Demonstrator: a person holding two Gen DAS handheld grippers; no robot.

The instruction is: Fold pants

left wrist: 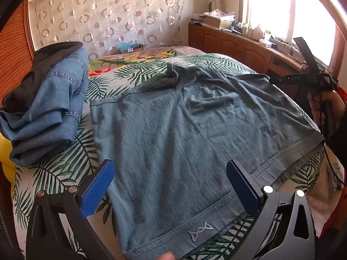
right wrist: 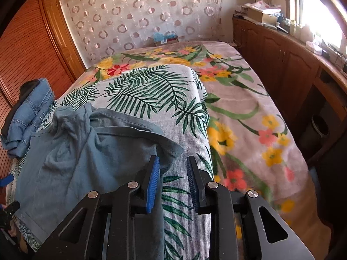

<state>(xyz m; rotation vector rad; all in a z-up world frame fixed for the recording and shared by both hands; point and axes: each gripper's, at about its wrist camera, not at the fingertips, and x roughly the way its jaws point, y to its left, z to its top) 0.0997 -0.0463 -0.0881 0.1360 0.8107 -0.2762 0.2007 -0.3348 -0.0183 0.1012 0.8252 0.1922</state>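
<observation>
Left gripper (left wrist: 171,186) is spread wide, hovering over the waistband end of the blue-grey pants (left wrist: 184,134) with nothing between its blue pads. Right gripper (right wrist: 172,182) has its fingers partly apart too, and I can't tell if its left pad actually touches the pants' hem or just sits beside it. The pants lie mostly flat on the palm-leaf sheet (right wrist: 151,91), bunched up at the far end. A denim pile (left wrist: 54,108) sits just beside the pants, with a floral blanket (right wrist: 249,112) past the sheet.
</observation>
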